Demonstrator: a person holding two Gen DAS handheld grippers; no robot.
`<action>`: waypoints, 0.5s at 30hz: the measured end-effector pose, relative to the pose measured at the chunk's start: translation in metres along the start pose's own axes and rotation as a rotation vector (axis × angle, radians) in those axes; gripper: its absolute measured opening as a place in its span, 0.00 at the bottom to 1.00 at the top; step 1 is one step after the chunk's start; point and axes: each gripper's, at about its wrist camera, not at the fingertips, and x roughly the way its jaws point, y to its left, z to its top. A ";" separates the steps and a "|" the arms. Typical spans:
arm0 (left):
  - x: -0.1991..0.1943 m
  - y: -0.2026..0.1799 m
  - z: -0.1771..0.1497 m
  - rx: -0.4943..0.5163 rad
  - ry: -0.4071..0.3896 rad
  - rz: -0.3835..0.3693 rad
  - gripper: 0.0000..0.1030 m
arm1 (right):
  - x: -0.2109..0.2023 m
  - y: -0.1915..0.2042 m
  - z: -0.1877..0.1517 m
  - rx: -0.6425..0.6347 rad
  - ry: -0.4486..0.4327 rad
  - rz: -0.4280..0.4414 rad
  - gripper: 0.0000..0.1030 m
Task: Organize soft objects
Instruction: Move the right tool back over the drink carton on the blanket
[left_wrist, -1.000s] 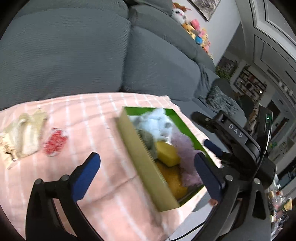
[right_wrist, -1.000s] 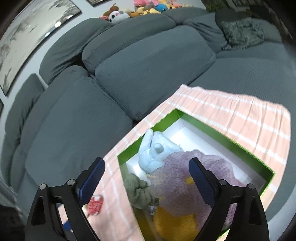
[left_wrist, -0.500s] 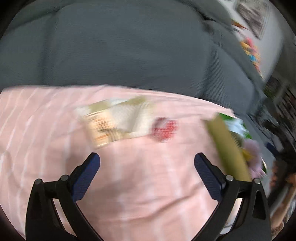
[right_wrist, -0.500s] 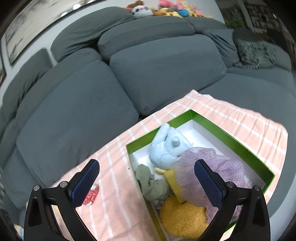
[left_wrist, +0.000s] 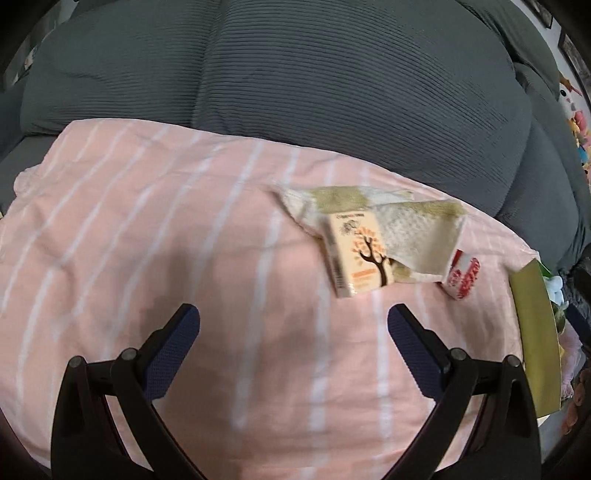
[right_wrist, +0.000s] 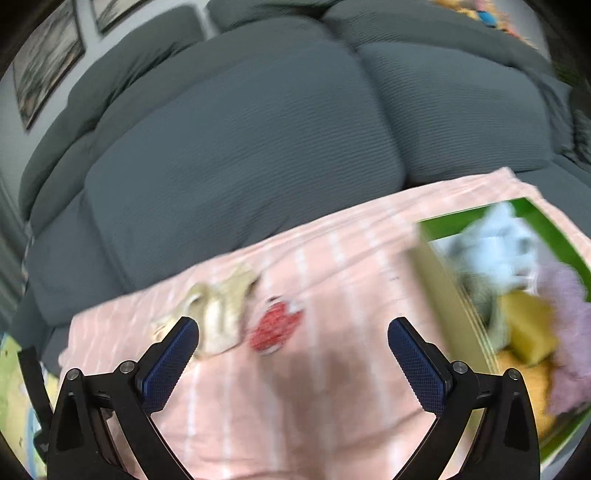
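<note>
On the pink striped cloth (left_wrist: 184, 240) lies a cream and olive knitted piece (left_wrist: 417, 229) with a card label (left_wrist: 360, 254) printed with a tree. Beside it sits a small red and white soft item (left_wrist: 463, 275). My left gripper (left_wrist: 293, 323) hovers open just short of them, with nothing between its fingers. In the right wrist view the same cream piece (right_wrist: 221, 310) and red item (right_wrist: 275, 326) lie ahead of my right gripper (right_wrist: 293, 330), which is open wide and holds nothing. The green box (right_wrist: 432, 280) on the right holds pale blue, purple, yellow and grey-green soft things.
A grey sofa backrest (left_wrist: 295, 92) rises behind the cloth. The green box's olive side (left_wrist: 535, 332) stands at the right edge of the left wrist view. Plush toys (left_wrist: 576, 125) sit on the sofa top at far right. Framed pictures (right_wrist: 48, 62) hang on the wall.
Both views have swung left, off the green box and toward the cream piece and red item. The right gripper has left its place over the box. Both grippers stay open.
</note>
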 end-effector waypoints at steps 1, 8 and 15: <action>0.000 0.003 0.001 0.001 0.003 0.007 0.98 | 0.005 0.008 -0.001 -0.006 0.012 0.003 1.00; -0.008 0.035 0.011 -0.064 -0.015 0.012 0.99 | 0.058 0.080 -0.016 -0.040 0.150 0.143 1.00; -0.012 0.063 0.021 -0.162 -0.001 0.055 0.99 | 0.103 0.141 -0.025 -0.073 0.257 0.181 1.00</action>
